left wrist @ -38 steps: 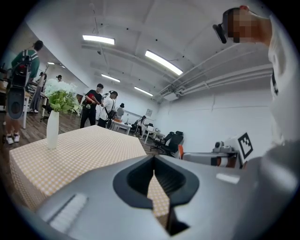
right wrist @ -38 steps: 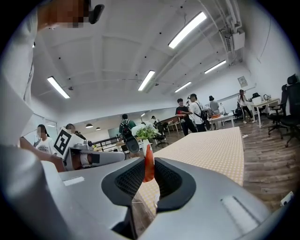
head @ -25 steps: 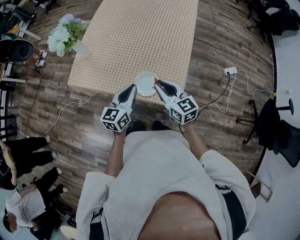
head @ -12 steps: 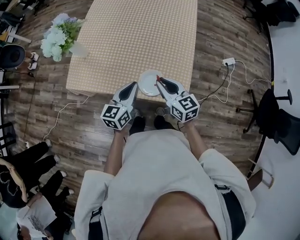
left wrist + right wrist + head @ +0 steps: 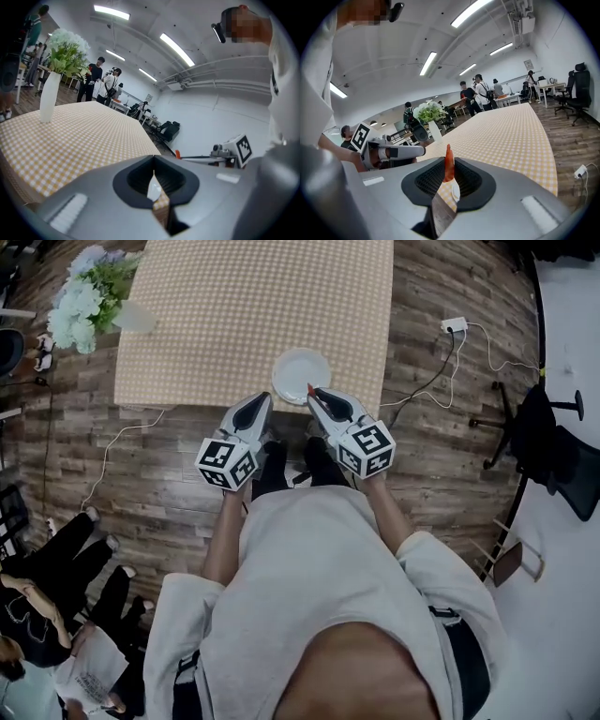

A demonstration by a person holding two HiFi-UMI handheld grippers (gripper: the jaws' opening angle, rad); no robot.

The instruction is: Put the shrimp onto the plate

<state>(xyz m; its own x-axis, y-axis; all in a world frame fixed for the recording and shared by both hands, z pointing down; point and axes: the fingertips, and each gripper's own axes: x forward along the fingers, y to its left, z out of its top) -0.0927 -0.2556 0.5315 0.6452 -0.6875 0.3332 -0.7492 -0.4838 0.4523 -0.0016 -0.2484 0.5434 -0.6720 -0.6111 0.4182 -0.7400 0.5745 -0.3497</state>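
Observation:
A white plate lies near the front edge of the yellow checked table. My right gripper is shut on an orange-red shrimp, which sticks up between the jaws; its red tip shows just at the plate's near right rim. My left gripper hangs to the left of the plate at the table's front edge, its jaws together with nothing between them. Through the left gripper's jaws a sliver of the plate shows.
A white vase of flowers stands at the table's far left corner. A power strip with cables lies on the wood floor to the right, and an office chair stands further right. People stand at the left.
The view has shifted so that table and plate sit higher in the head view. Both grippers stay close to the plate's near edge, the right one holding the shrimp as before.

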